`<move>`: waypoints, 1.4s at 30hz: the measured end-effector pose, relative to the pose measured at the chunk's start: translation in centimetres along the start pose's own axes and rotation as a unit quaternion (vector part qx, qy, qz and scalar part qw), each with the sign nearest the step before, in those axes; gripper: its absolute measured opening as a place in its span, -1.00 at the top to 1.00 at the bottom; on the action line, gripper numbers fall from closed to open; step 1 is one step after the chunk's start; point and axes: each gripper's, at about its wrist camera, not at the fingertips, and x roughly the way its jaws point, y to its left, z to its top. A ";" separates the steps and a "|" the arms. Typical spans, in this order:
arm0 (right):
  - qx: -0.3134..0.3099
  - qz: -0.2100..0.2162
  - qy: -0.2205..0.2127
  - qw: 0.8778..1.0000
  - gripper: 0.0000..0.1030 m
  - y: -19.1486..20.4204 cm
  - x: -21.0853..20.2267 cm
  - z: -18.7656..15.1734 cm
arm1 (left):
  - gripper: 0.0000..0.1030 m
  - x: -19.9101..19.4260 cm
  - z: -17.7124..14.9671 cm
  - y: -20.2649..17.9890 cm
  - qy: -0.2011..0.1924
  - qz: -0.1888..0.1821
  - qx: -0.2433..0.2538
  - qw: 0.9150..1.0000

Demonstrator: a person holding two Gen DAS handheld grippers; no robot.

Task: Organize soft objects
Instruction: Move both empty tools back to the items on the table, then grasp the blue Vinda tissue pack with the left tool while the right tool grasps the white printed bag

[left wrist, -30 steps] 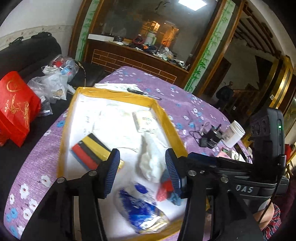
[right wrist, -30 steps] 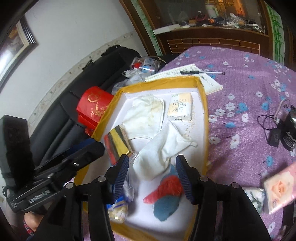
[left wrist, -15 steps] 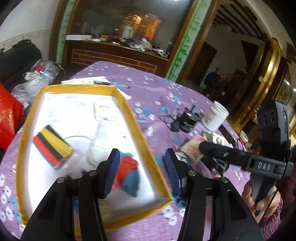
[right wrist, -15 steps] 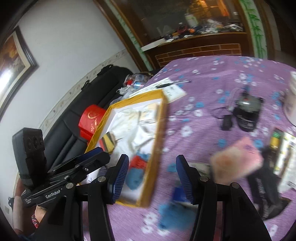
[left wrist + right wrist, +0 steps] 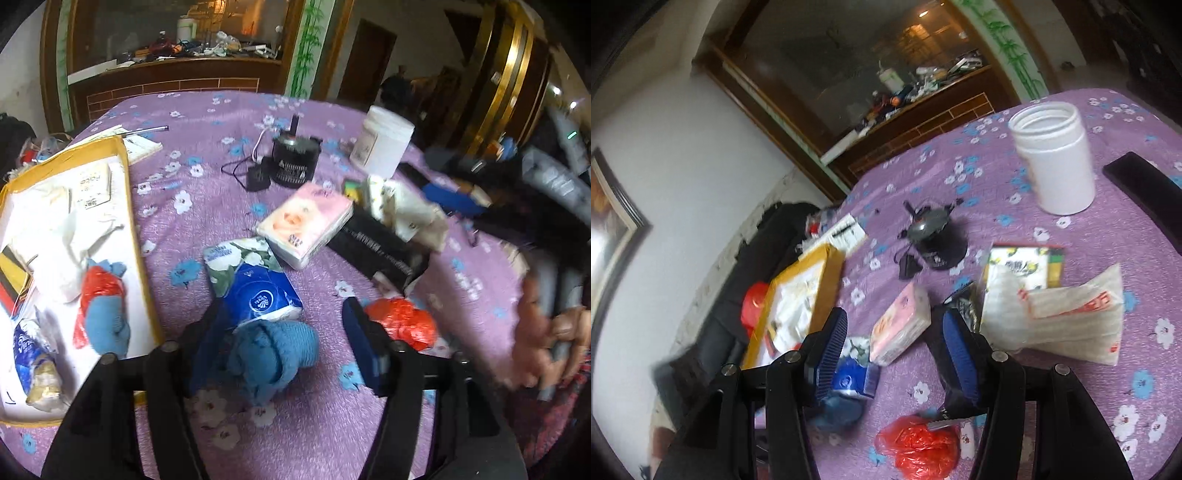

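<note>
Both views have swung off the yellow-rimmed white tray point(image 5: 142, 236), now at the left edge, onto the purple flowered tablecloth point(image 5: 207, 192). Left gripper point(image 5: 284, 343): its jaws have just been opening and stand wide around a blue knitted sock point(image 5: 273, 350), pads not pressing. Right gripper point(image 5: 894, 354) hangs part open, empty, over the pink tissue pack point(image 5: 901, 325). Likely the fetching step; next, close on the sock. Only the right view shows the white plastic bags point(image 5: 1056, 317) clearly.
</note>
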 end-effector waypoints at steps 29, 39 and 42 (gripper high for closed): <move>0.032 -0.065 -0.027 0.997 -0.23 -2.7 -0.8 0.5 | -0.02 0.8 2.6 -1.3 -0.123 0.017 0.019 0.992; 0.048 -0.167 0.007 0.985 -0.30 -7.8 1.6 1.4 | -0.02 2.0 2.1 -1.6 -0.100 -0.020 0.027 0.994; 0.080 -0.126 0.036 0.988 -0.31 -8.1 1.7 0.5 | -0.02 2.2 2.0 -1.1 -0.096 -0.017 0.022 0.995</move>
